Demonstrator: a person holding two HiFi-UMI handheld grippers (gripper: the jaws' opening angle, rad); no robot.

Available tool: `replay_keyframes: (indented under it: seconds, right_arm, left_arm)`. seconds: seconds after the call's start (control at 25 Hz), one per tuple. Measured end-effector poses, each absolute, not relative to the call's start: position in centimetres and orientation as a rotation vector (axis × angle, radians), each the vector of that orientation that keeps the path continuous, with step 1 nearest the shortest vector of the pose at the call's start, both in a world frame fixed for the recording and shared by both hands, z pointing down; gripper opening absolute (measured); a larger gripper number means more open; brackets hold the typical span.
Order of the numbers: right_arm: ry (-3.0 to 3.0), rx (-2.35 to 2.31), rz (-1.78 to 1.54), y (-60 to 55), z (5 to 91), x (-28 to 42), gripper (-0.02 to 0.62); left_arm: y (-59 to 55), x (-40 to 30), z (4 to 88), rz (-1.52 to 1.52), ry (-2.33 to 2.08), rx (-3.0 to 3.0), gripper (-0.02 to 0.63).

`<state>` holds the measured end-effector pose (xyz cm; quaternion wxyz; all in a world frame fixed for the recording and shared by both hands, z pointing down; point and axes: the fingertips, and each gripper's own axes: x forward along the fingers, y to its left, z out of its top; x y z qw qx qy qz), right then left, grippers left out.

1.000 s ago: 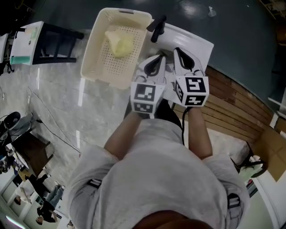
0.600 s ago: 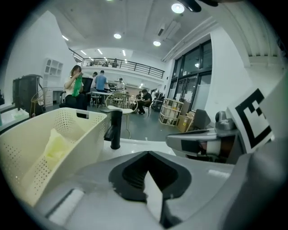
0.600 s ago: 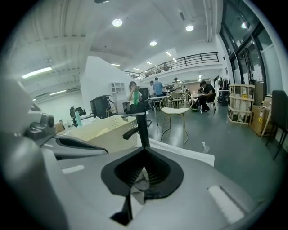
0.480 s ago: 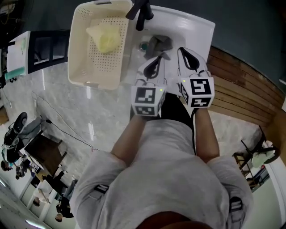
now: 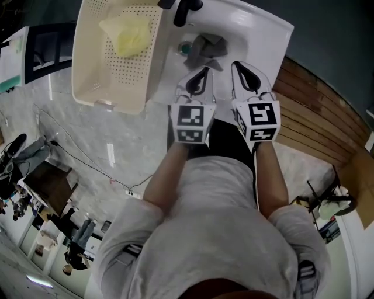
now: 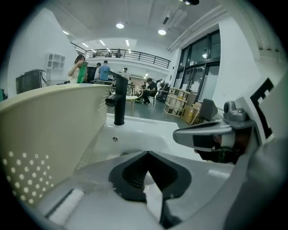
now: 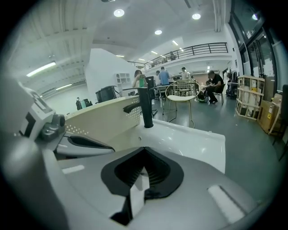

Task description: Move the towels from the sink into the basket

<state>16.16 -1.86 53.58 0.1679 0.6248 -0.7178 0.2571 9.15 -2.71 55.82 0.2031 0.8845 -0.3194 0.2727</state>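
The grey towel [image 5: 205, 49] lies crumpled in the sink [image 5: 263, 35], close to the drain [image 5: 184, 48] and below the black tap [image 5: 181, 9]. In the head view its long axis runs on a slant, from lower left up to the right, and we cannot find a clear end that points anywhere. The yellow towel [image 5: 125, 32] is also a lump, a little longer across the picture.

Compared with one second ago, the grey towel is now in plain sight just beyond the tips of the tongs, while before the tongs covered it. The sink and the basket [image 5: 87, 87] have shifted up and to the left in the head view, and the far rim of the basket is now cut by the top edge. The yellow towel keeps its place in the basket.

The basket holds only the yellow towel, and it stands on the marble counter [image 5: 134, 146] just beside the sink, at its left. The sink holds the grey towel.

The left gripper [image 5: 205, 69] and the right gripper [image 5: 236, 63] hang side by side over the near edge of the sink. Both have the jaws pressed together at the tips with nothing between them, and neither touches the grey towel.
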Motion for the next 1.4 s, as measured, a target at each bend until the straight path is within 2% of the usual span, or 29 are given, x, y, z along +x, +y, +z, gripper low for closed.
replay_keyframes:
  seconds: [0.32,0.84,1.12,1.4]
  right_arm:
    - [-2.099,1.721,0.782,-3.0,56.1,15.2,0.006]
    - [-2.135,1.787,0.84,-4.1,57.3,16.7,0.006]
    - [-2.143,1.825,0.856,-4.8,56.4,17.0,0.006]
    - [-2.123,1.852,0.855,-4.8,55.2,17.6,0.006]
  left_arm:
    - [-3.6,9.8,59.0,0.843,-0.889,2.46,0.021]
    - [-6.0,8.1,67.0,1.373,-0.827,2.278,0.021]
    - [-7.2,7.2,69.2,1.614,-0.759,2.171,0.097]
    - [-7.6,7.3,72.4,1.729,-0.643,2.05,0.098]
